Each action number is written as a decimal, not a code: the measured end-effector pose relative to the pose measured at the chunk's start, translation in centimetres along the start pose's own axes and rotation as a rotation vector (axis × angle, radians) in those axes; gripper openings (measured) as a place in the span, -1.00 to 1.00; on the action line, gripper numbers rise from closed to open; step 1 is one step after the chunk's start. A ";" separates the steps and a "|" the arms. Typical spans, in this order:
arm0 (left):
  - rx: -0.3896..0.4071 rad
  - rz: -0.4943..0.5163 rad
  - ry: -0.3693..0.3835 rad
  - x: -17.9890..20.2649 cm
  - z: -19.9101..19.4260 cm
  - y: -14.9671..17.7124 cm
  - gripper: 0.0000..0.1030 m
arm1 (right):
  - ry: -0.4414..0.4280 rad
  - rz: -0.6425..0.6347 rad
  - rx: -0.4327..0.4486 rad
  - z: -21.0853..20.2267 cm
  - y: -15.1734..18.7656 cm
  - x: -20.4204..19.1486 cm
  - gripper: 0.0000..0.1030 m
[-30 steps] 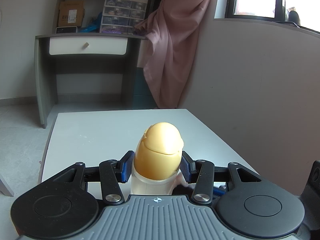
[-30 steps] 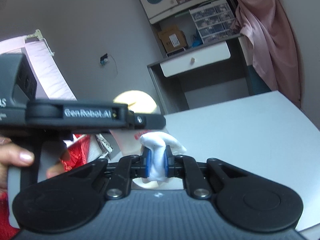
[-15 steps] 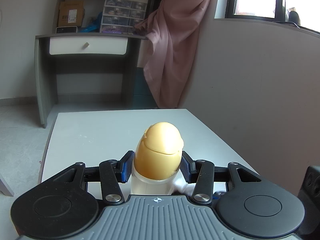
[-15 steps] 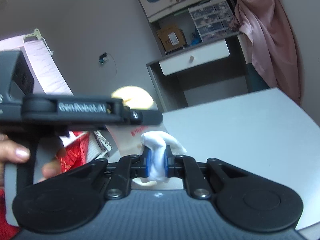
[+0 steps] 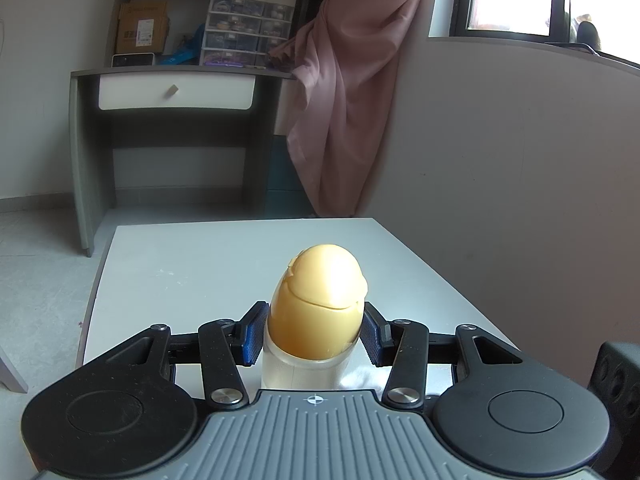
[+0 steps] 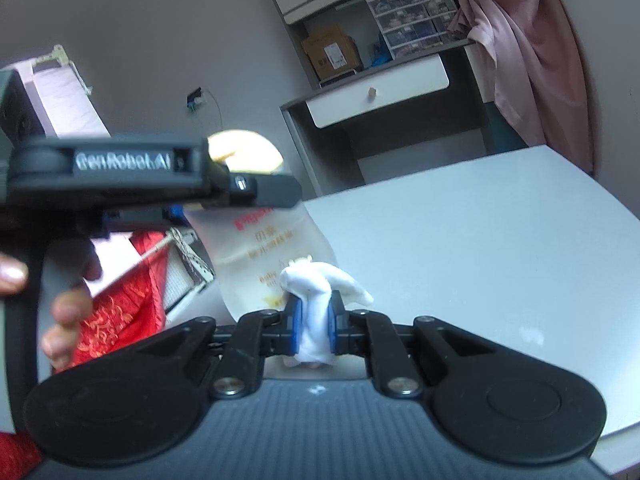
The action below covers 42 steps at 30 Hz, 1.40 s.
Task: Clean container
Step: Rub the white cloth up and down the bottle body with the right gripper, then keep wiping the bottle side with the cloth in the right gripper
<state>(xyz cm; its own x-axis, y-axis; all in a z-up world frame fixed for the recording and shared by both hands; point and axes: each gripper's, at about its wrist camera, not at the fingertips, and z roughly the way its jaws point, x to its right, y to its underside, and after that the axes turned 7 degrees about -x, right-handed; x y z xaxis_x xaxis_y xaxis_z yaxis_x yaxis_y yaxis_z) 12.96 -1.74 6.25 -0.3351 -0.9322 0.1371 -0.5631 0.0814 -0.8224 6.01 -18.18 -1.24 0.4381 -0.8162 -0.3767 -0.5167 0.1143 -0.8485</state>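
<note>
Right gripper (image 6: 314,330) dropped along container (image 6: 272,248).

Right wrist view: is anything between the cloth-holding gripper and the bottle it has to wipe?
Nothing visible stands between them. The right gripper is shut on a white cloth, whose tip lies right at the clear bottle. The left gripper clamps the bottle just below its yellow cap, above the wiping spot.

Bare white table (image 5: 208,264) stretches open ahead of the held bottle (image 5: 316,320); a grey wall (image 5: 520,184) closes its right edge, the desk (image 5: 176,76) stands beyond.
</note>
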 end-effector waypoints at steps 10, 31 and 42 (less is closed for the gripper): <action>0.000 -0.002 0.003 -0.2 -0.1 0.0 -0.05 | 0.001 -0.030 0.087 -1.3 -1.5 -0.8 -0.77; 0.022 -0.024 0.004 -0.2 0.1 0.5 -0.04 | 0.029 0.000 -0.032 0.9 0.4 1.0 -0.76; 0.095 -0.057 0.022 -0.3 -0.4 0.8 -0.04 | 0.021 0.006 -0.021 0.6 0.4 0.7 -0.76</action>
<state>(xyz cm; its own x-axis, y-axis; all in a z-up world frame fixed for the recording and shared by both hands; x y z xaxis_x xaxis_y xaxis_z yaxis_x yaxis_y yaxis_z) 12.33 -1.25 5.75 -0.3216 -0.9263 0.1964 -0.5076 -0.0064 -0.8616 6.57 -18.37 -2.07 0.4197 -0.8271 -0.3739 -0.5345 0.1077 -0.8383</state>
